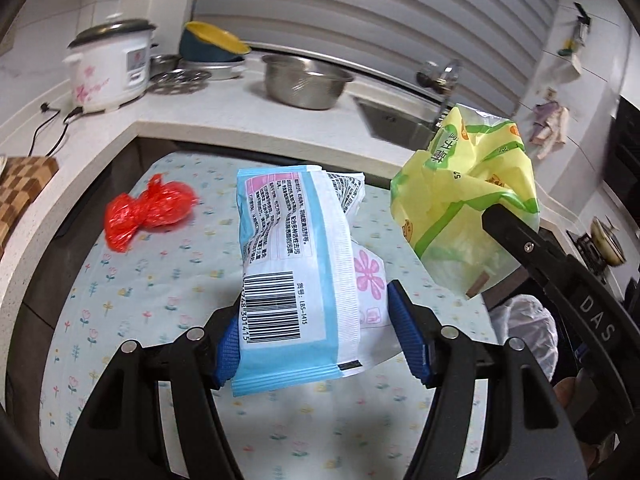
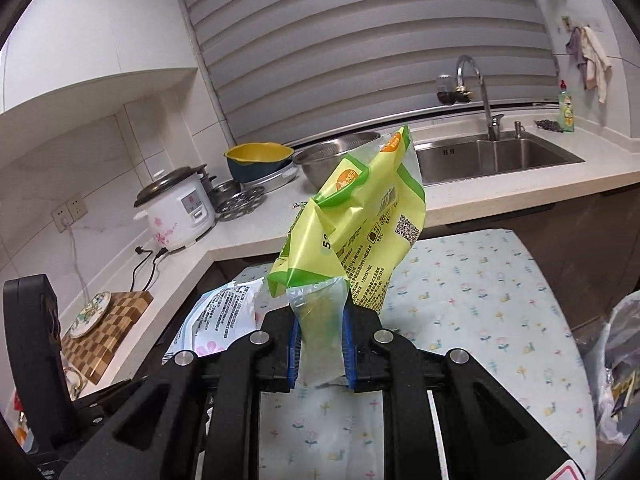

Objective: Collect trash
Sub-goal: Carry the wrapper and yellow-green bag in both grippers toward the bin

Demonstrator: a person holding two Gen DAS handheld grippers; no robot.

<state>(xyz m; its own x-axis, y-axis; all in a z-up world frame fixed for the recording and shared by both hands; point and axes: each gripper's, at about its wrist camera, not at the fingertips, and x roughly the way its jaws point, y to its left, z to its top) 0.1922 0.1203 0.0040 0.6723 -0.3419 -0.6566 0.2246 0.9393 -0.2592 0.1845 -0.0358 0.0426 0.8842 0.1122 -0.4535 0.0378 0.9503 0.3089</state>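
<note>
My left gripper point(image 1: 316, 312) is shut on a blue and white wrapper point(image 1: 296, 264) with a barcode, held up above the floral tablecloth point(image 1: 120, 320). My right gripper point(image 2: 322, 320) is shut on the clear bottom end of a crumpled yellow and green bag point(image 2: 352, 224), which stands up from its blue pads. In the left wrist view that bag point(image 1: 464, 196) hangs at the right, with a black finger point(image 1: 520, 240) of the right gripper on it. A knotted red plastic bag point(image 1: 148, 212) lies on the cloth at the far left. The blue and white wrapper point(image 2: 224, 312) also shows in the right wrist view.
An L-shaped counter point(image 2: 248, 232) wraps the table's far and left sides, with a rice cooker point(image 1: 110, 68), steel bowl point(image 1: 306, 80), sink point(image 2: 496, 160) and checkered board point(image 2: 108, 332). A whitish plastic sack point(image 2: 620, 360) stands right of the table.
</note>
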